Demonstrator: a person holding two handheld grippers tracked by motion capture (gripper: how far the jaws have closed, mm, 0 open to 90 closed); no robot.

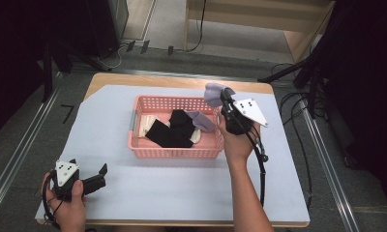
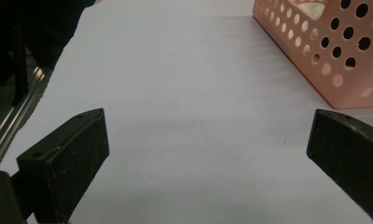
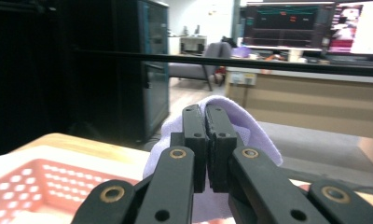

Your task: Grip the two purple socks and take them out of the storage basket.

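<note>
Nearest to me, my left gripper (image 1: pixel 92 180) rests low over the white sheet (image 1: pixel 182 183) at the near left corner of the table (image 1: pixel 182 80), its jaws wide apart with nothing between them; through its own camera I see bare sheet ahead and a corner of the pink basket (image 2: pixel 324 51) to the right. Farther in, the basket sits mid-table, holding black cloths (image 1: pixel 174 130) over something cream-coloured (image 1: pixel 144 126), with a lavender piece (image 1: pixel 201 121) draped at its right end. Just beyond the basket's far right corner, my right gripper (image 1: pixel 224 95) is raised above the table, jaws pressed together on a lavender sock (image 3: pixel 250 130), which bunches around the tips and hangs clear of the basket. I judge I am mid-way through lifting laundry out, this piece freshly pulled. Next I would carry it to open sheet, likely right of the basket, lower it and release, minding that it could snag on the basket rim.
</note>
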